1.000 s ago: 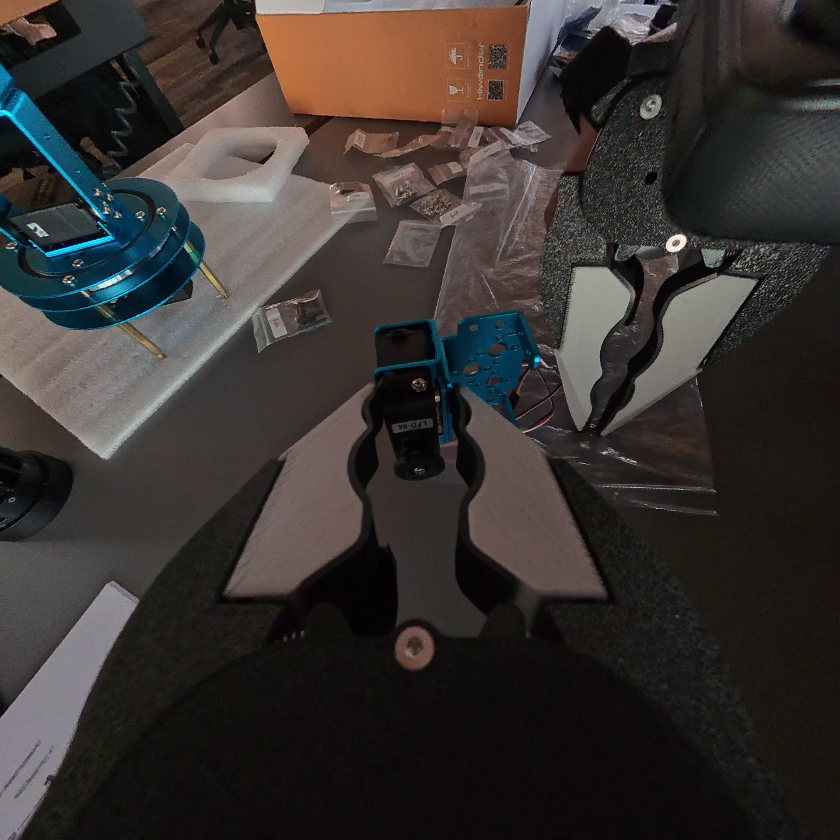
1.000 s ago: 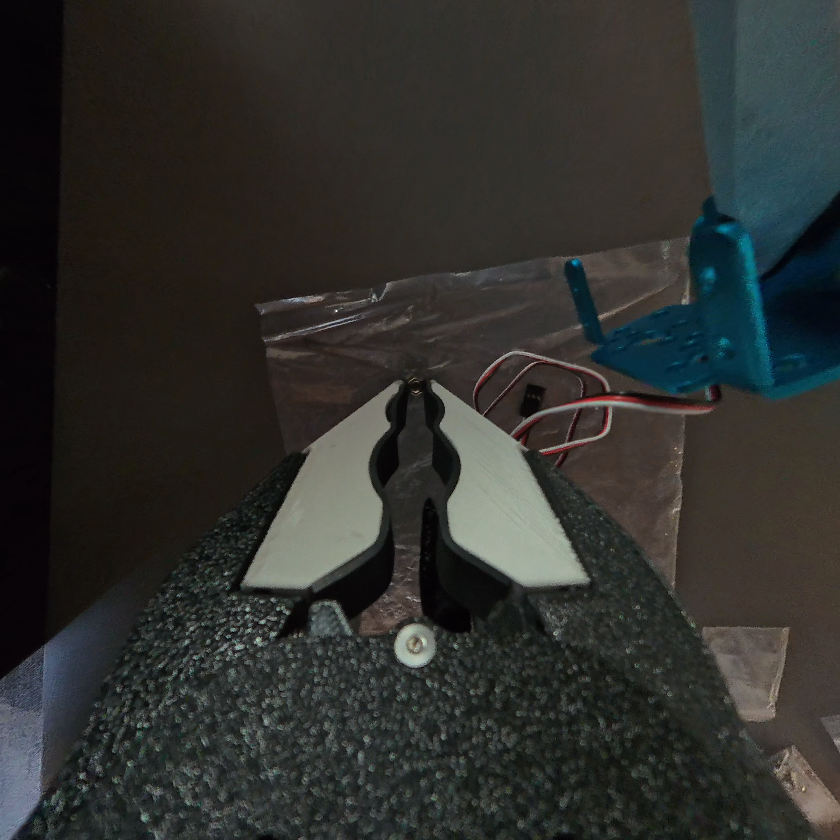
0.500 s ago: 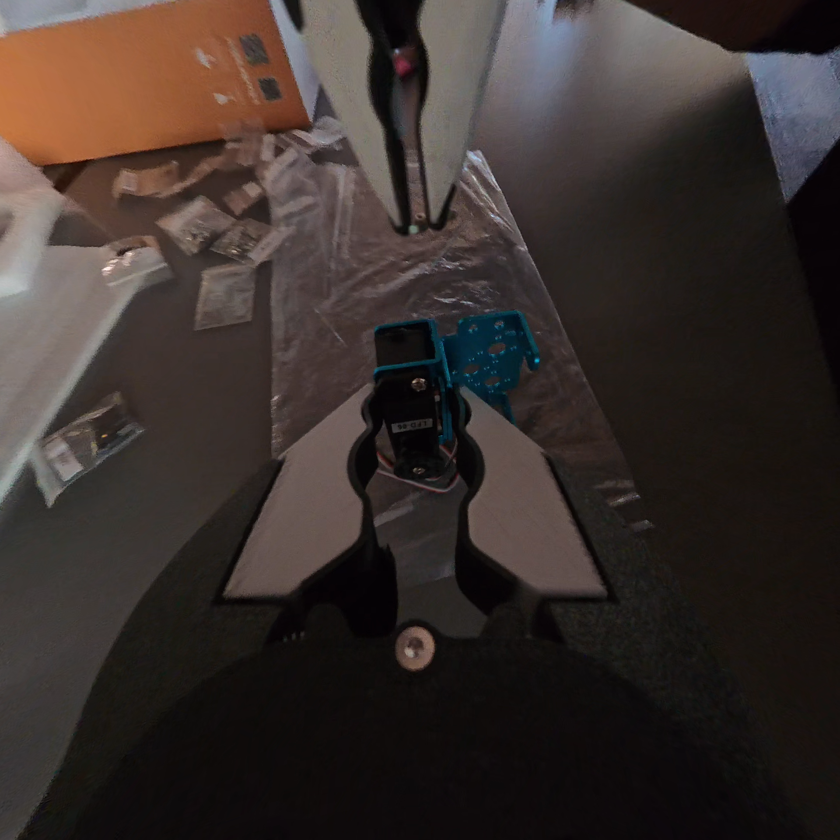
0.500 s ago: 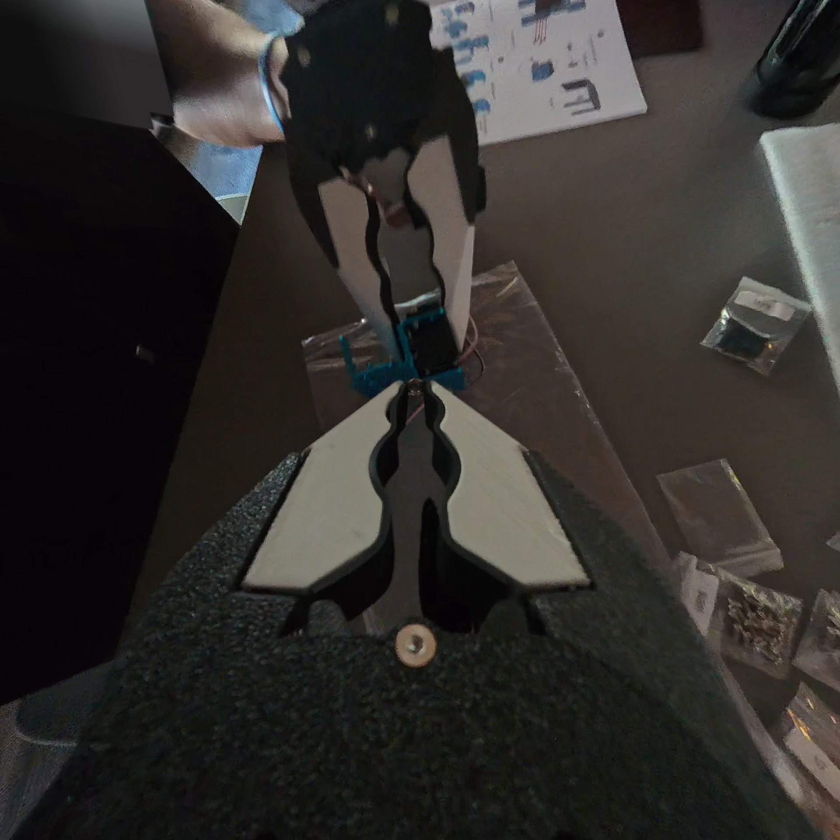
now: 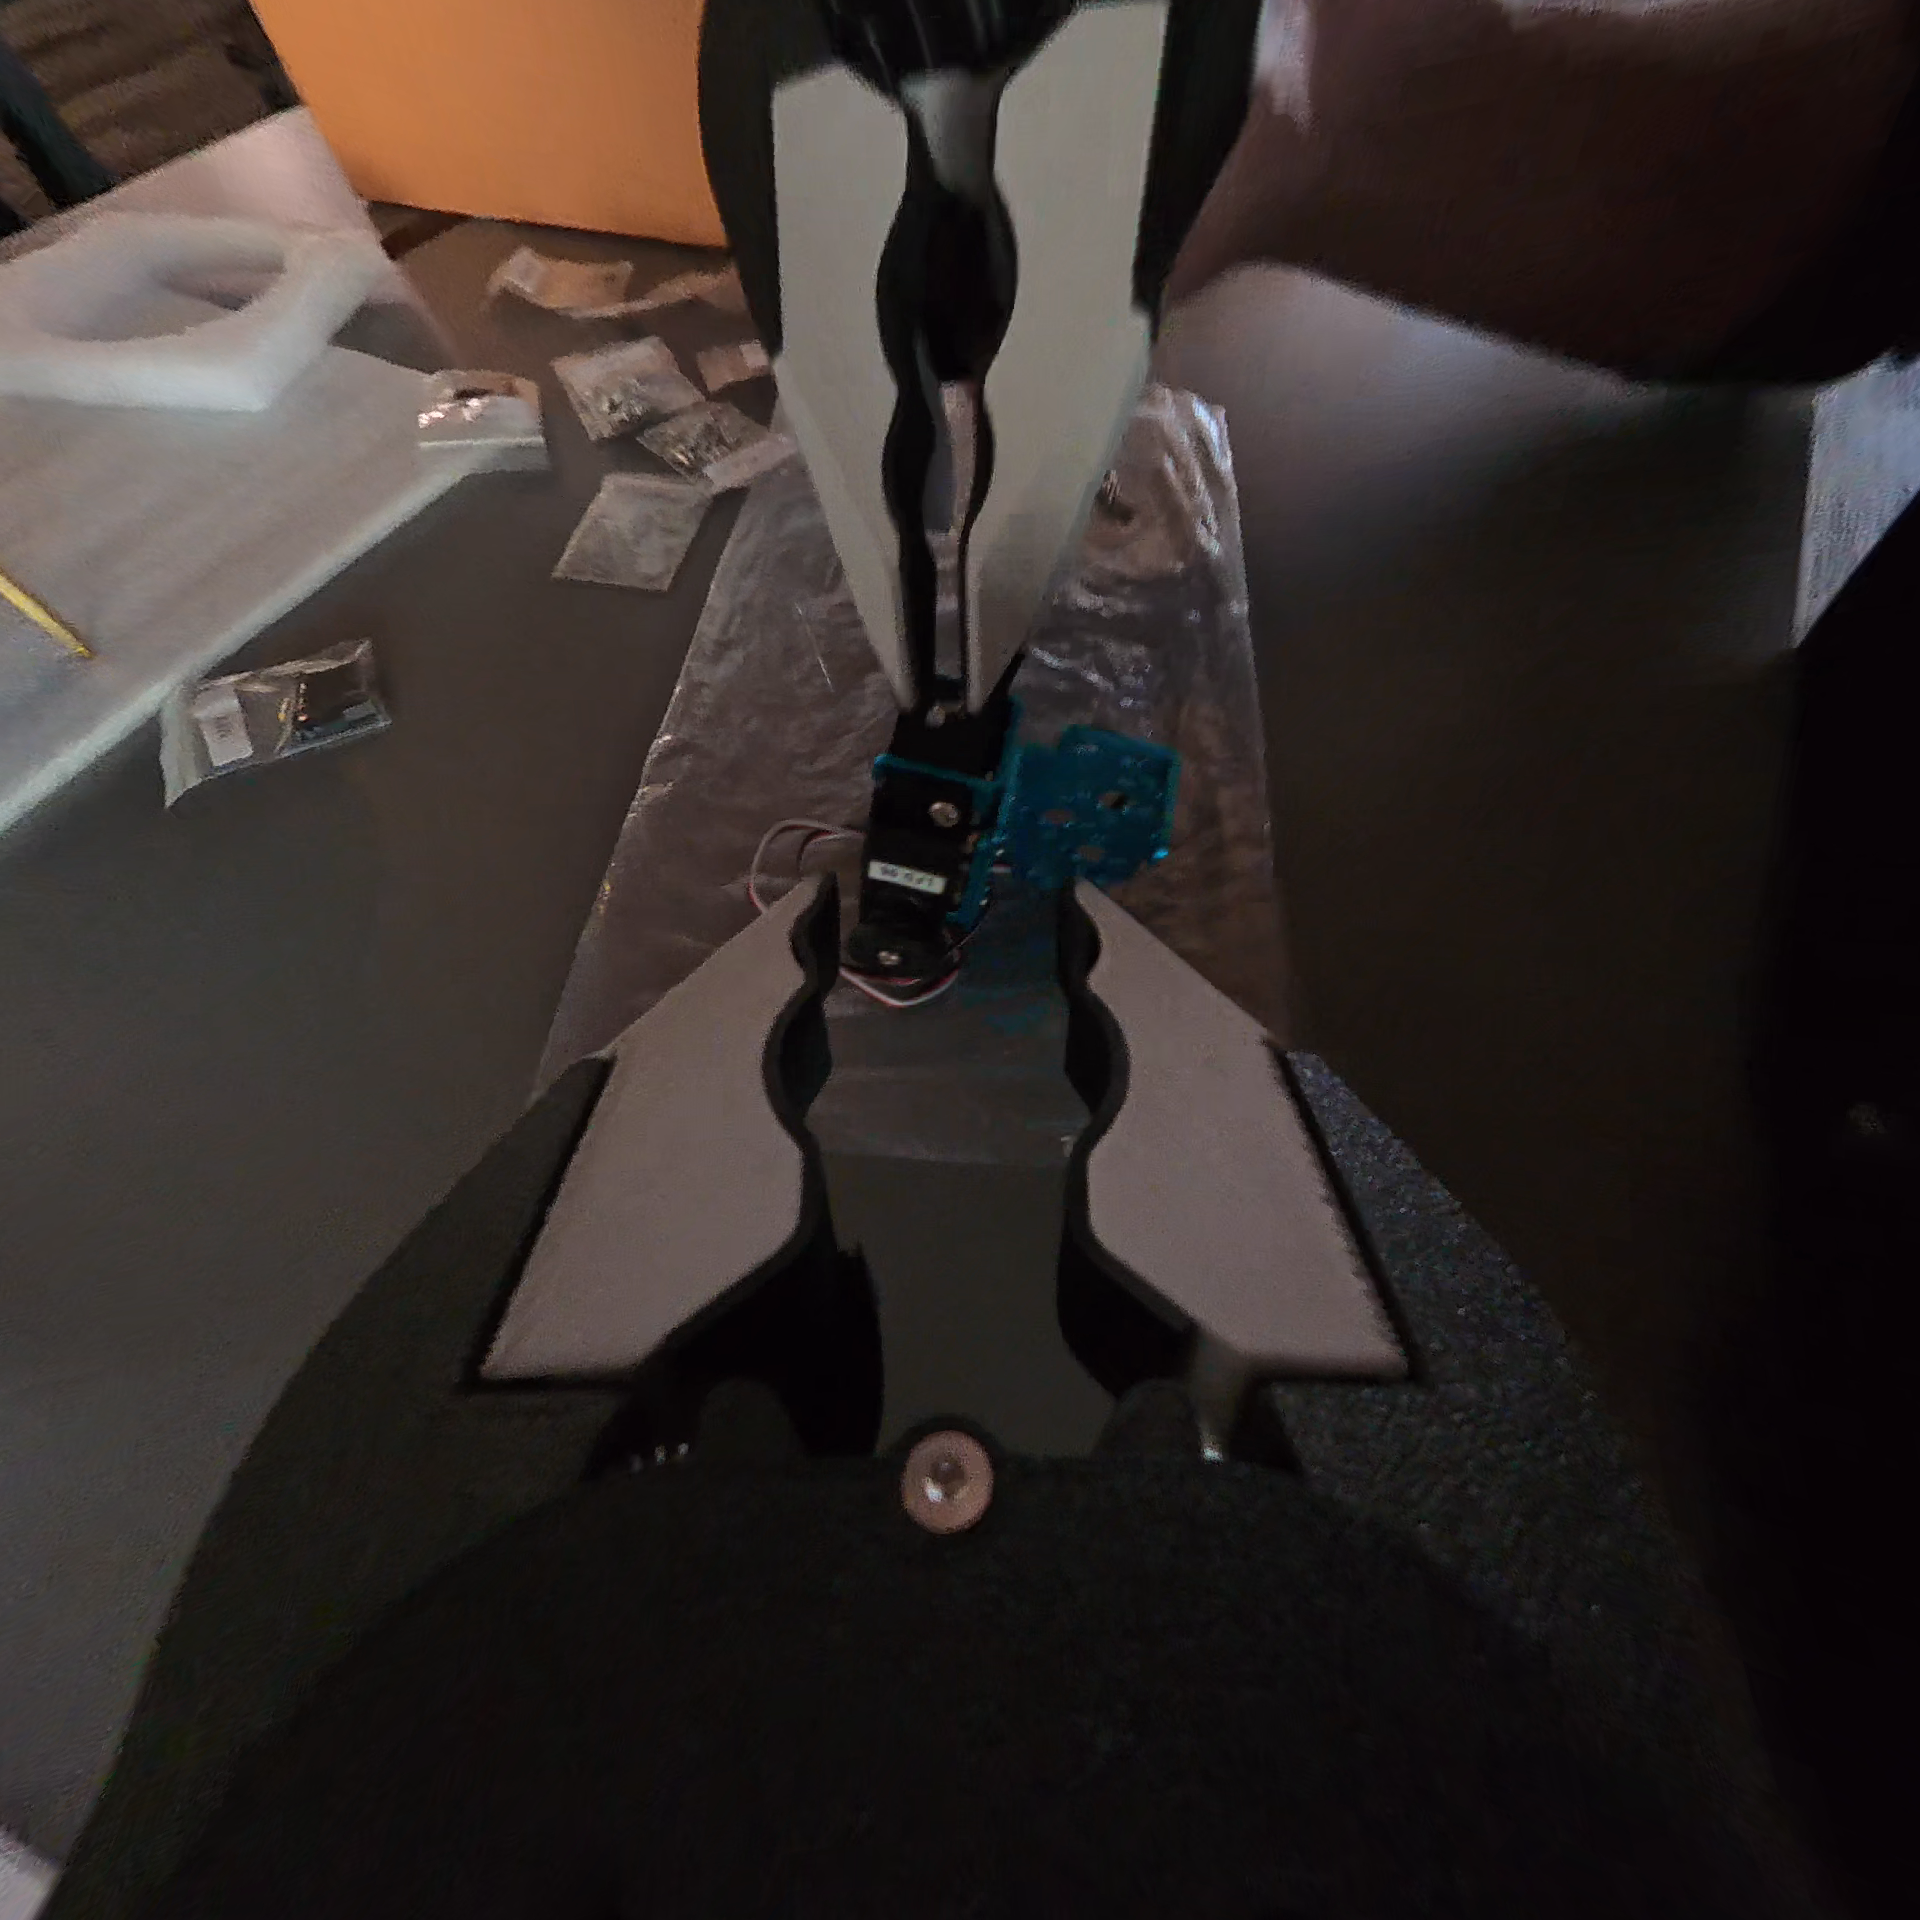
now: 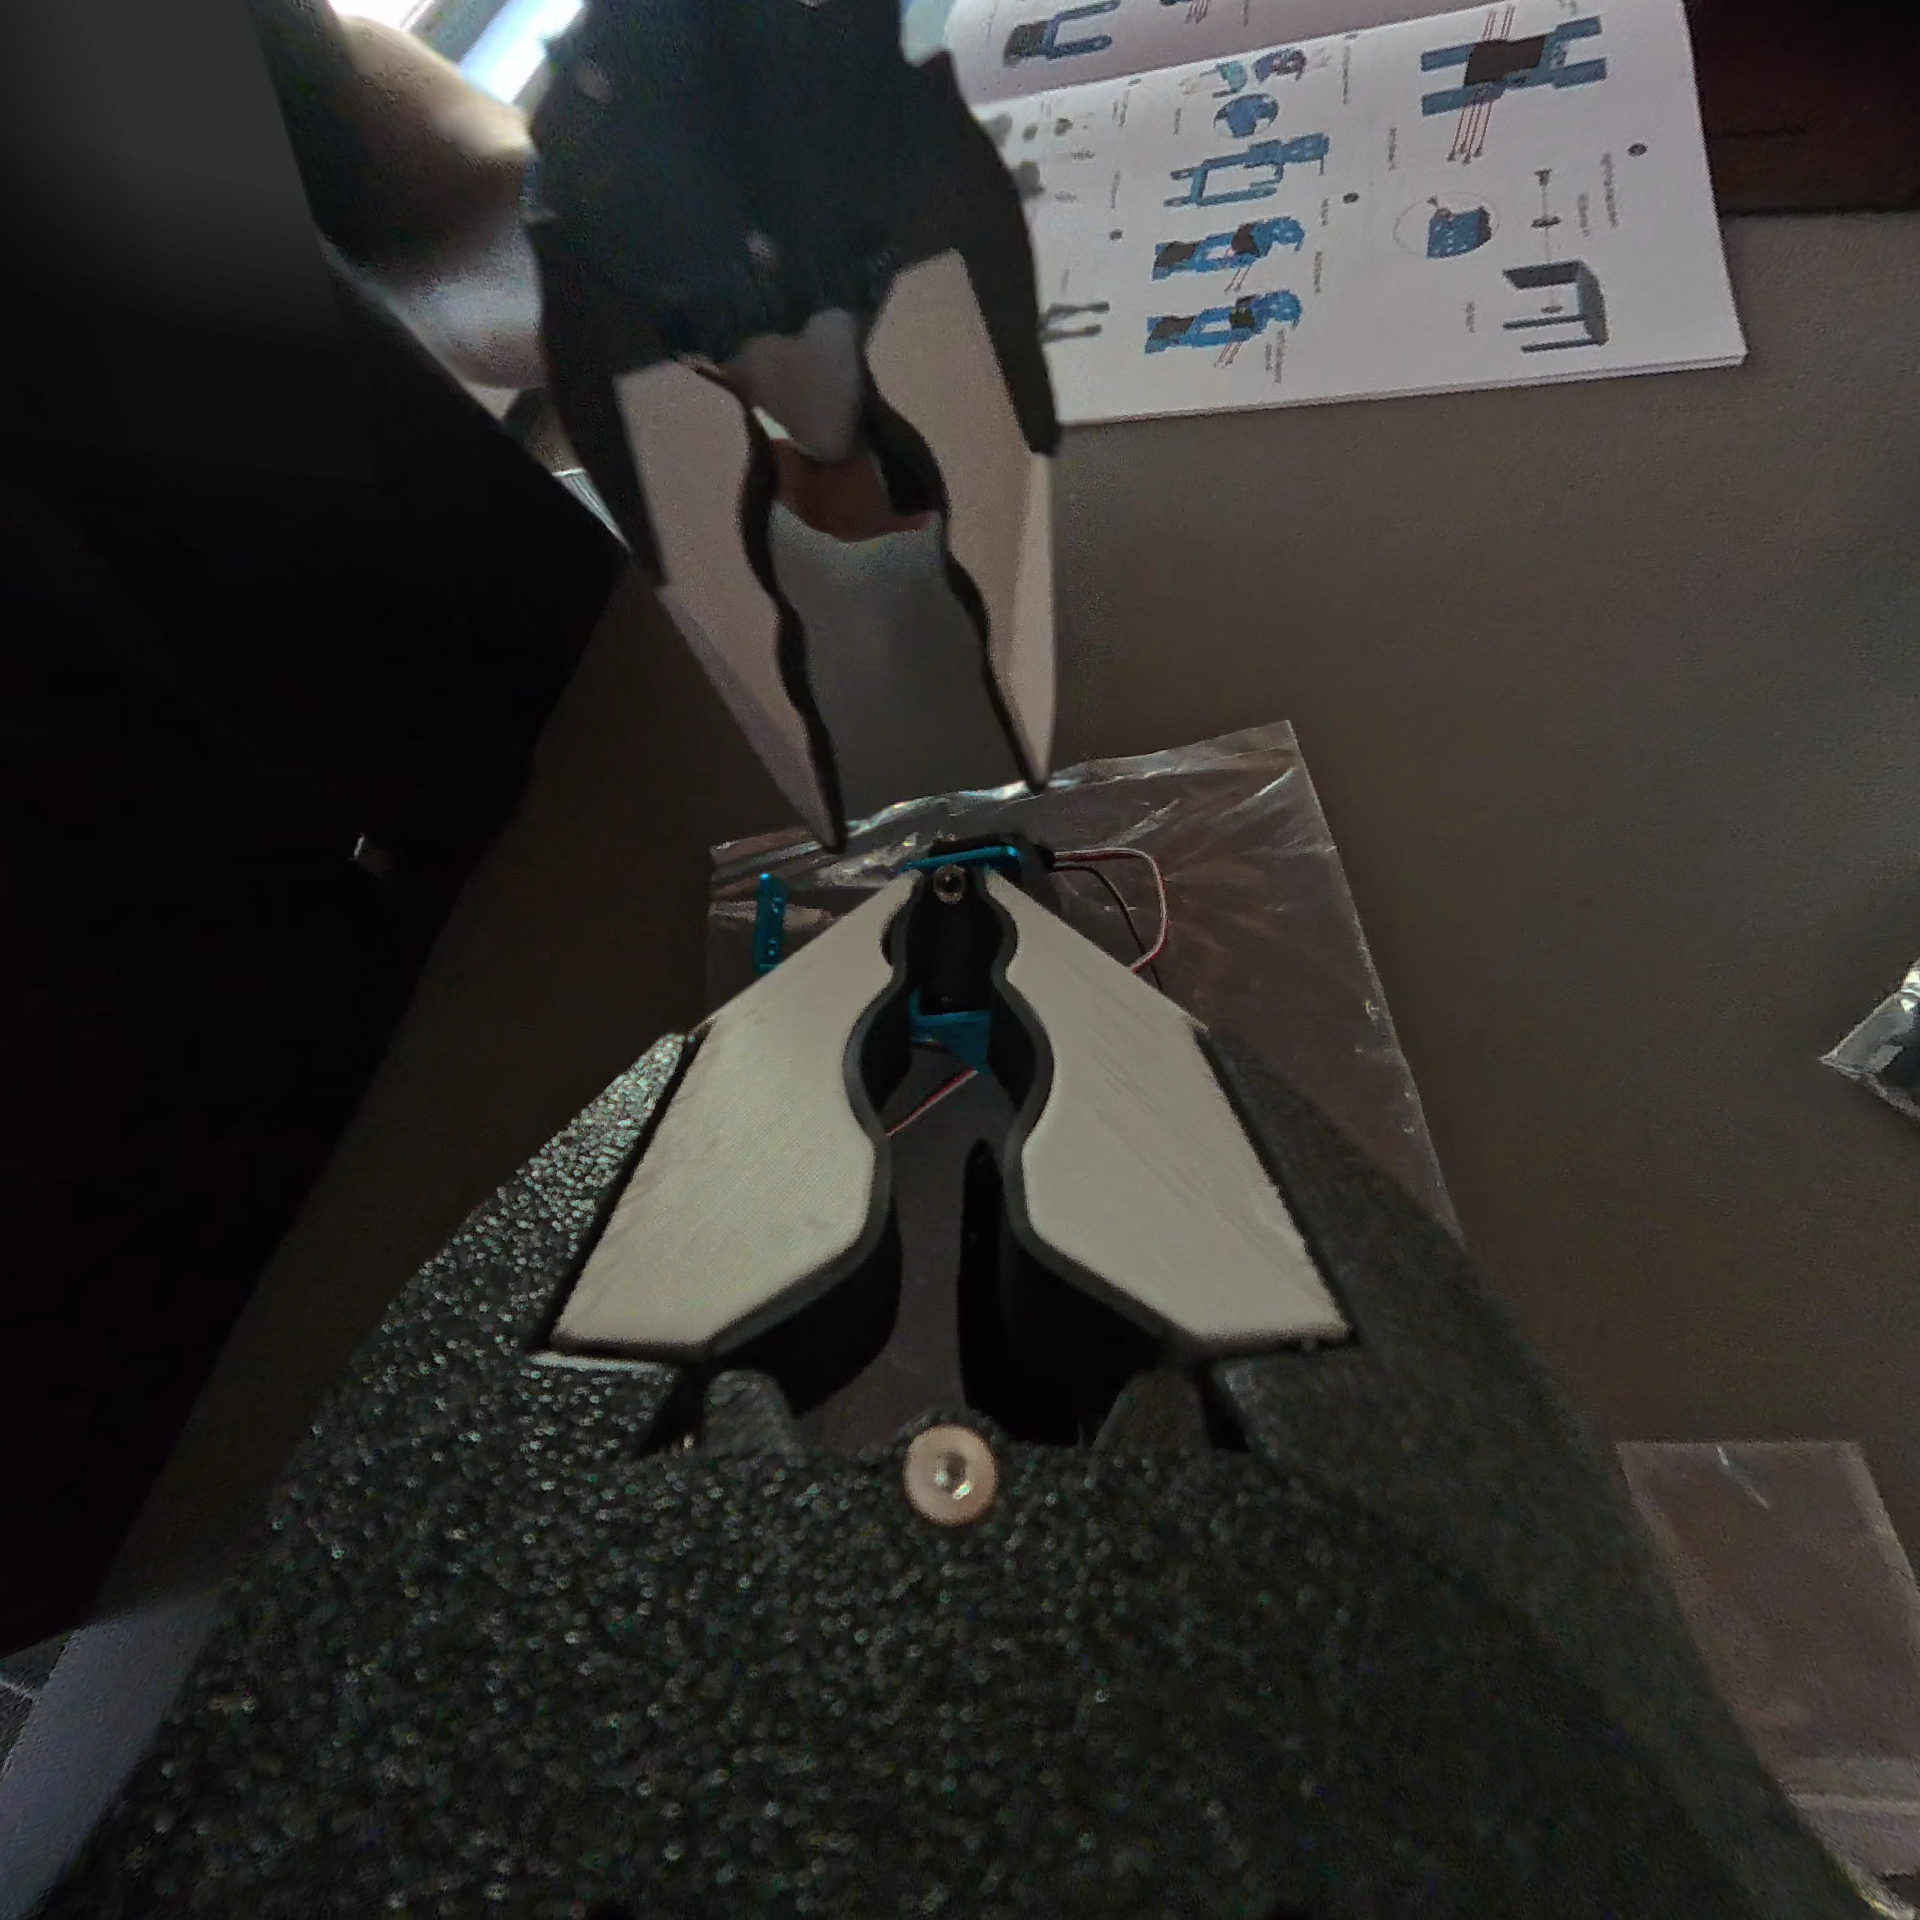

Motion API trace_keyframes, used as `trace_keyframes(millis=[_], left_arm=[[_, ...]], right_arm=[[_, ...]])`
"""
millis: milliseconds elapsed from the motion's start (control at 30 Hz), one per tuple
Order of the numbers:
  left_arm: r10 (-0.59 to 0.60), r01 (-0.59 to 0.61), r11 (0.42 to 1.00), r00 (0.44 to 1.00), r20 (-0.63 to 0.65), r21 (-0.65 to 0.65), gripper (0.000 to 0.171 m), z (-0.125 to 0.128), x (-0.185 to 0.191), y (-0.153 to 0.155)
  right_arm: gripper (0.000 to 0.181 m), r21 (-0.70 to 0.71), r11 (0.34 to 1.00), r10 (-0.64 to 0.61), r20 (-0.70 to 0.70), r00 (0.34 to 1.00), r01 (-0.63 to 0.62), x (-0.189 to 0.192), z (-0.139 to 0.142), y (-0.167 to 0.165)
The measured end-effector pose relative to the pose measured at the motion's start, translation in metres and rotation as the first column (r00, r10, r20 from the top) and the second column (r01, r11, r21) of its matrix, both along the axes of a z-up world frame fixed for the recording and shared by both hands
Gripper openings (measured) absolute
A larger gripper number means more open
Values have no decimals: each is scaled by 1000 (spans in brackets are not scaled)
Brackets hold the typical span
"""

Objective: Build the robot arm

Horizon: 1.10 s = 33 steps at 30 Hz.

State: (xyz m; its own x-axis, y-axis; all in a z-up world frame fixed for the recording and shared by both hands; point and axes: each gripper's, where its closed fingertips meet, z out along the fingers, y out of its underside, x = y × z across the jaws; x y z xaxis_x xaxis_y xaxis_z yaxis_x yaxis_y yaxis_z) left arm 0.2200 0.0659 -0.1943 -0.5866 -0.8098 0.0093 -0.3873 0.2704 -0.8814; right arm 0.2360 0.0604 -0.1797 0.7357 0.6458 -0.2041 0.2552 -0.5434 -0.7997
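Both views are dim and low in contrast; the dark table (image 5: 260, 1039) is rendered as a muddy grey-brown. Light is received from the far side: in the left wrist view the orange box (image 5: 499, 114) and white foam sheet (image 5: 156, 468) are the brightest areas, while the near gripper body is lost in near-black shadow. Glare is seen on the clear plastic bag (image 6: 1247, 935). Motion blur is noted across the left wrist view, strongest on the far gripper and foam. In the right wrist view the instruction sheet (image 6: 1403, 208) is softened. Wide-angle stretching is evident at all edges; the left border is vignetted to black.
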Motion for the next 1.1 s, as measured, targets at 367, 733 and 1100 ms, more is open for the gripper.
trace_keyframes(millis=[367,733,1100], left_arm=[[290,-293,954,956,53,59,27,-1,13,-9],[351,-361,924,932,93,129,20,-2,14,-7],[344,-355,924,934,99,139,18,-2,13,-7]], right_arm=[[6,-45,999,2,-37,999,-3,-3,-7,1],[7,-178,983,-60,-136,989,35,-4,-10,2],[8,-243,970,-73,-223,972,17,-4,-9,2]])
